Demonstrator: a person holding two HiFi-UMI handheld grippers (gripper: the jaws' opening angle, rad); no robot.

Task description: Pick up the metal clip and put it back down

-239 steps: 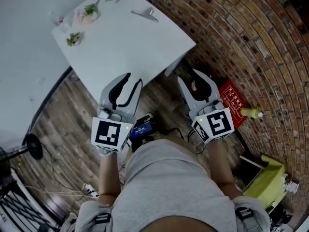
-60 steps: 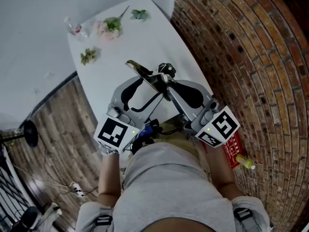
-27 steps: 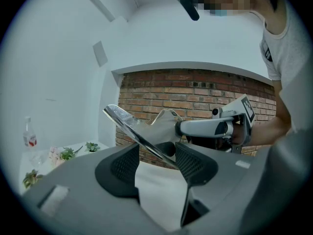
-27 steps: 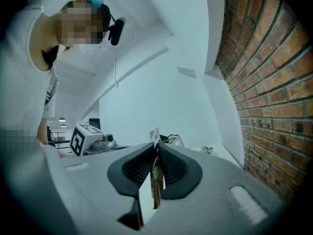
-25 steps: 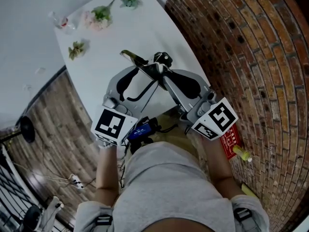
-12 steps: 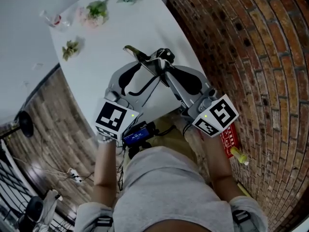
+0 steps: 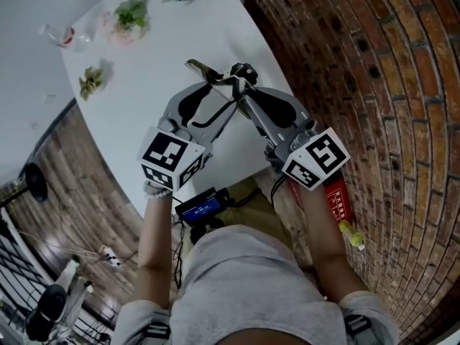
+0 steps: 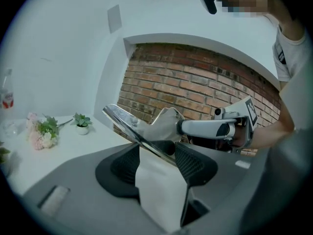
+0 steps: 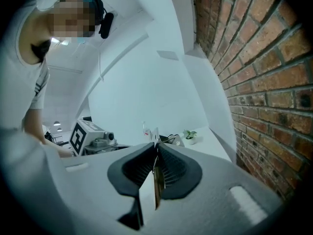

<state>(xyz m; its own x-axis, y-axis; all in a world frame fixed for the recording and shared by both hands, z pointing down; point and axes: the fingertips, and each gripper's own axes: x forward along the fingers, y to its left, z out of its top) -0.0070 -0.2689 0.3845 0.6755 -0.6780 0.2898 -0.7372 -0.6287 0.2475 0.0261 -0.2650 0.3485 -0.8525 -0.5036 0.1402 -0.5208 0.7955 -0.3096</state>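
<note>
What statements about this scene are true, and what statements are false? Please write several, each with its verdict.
1. The left claw and the right claw both grip the metal clip. True.
2. Flowers lie on the white table, beyond the claws. True.
3. The metal clip lies flat on the table, untouched. False: both claws hold it above the table.
4. The wall beside the table is green tile. False: it is a brick wall.
</note>
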